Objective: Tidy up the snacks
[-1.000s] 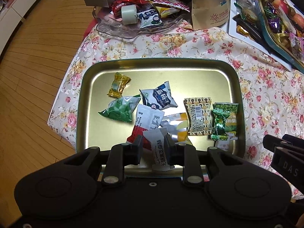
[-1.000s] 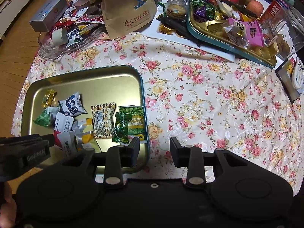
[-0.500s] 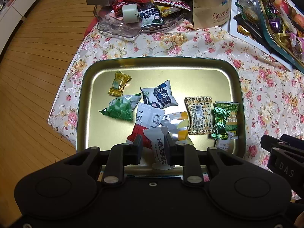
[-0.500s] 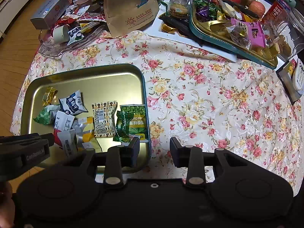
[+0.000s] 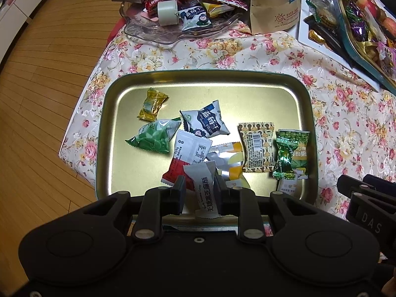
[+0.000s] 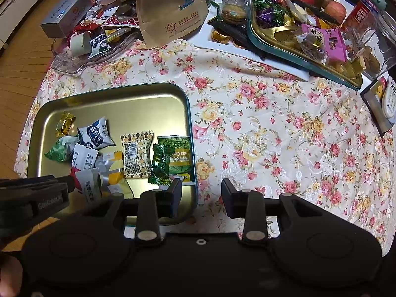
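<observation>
Nothing had moved since the earlier frames; both our grippers stayed put. Roughly eight or nine snacks already lay in the gold tray [image 5: 307, 113], bunched toward its near half. More wrapped snacks were left in the glass dish [image 5: 158, 33] and the far tray [image 6: 279, 49], so we judged the job partway done. Our left gripper [image 5: 200, 193] was pinching a white packet [image 5: 204, 188] above the tray's near edge, fingers partly closed on it. Our right gripper [image 6: 201, 198] hung over the cloth [image 6: 272, 128] just beside the tray, fingers spread, holding nothing.
</observation>
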### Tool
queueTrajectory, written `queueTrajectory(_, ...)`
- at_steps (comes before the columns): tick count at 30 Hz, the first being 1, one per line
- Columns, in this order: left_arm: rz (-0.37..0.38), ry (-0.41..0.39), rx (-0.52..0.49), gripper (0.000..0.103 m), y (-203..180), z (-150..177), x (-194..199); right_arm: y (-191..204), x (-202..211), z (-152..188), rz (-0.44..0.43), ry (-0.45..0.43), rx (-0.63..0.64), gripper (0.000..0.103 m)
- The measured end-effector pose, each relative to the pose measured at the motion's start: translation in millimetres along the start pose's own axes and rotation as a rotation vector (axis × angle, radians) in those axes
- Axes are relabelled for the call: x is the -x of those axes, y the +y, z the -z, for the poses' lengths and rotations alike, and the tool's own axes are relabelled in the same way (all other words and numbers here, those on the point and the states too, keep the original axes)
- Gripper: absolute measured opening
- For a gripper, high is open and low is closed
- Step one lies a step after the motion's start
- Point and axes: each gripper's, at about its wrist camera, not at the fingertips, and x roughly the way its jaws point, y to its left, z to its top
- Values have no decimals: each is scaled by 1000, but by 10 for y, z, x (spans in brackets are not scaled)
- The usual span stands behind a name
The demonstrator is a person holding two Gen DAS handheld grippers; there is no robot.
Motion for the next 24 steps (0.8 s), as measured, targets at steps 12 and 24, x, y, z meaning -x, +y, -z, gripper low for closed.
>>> queueTrajectory(12, -1, 2, 5, 35, 11, 8, -6, 8, -30, 3, 4, 7, 7, 37)
queueTrajectory(24, -4, 4, -8, 35, -18, 15, -11, 14, -15, 8, -3, 5, 9, 37)
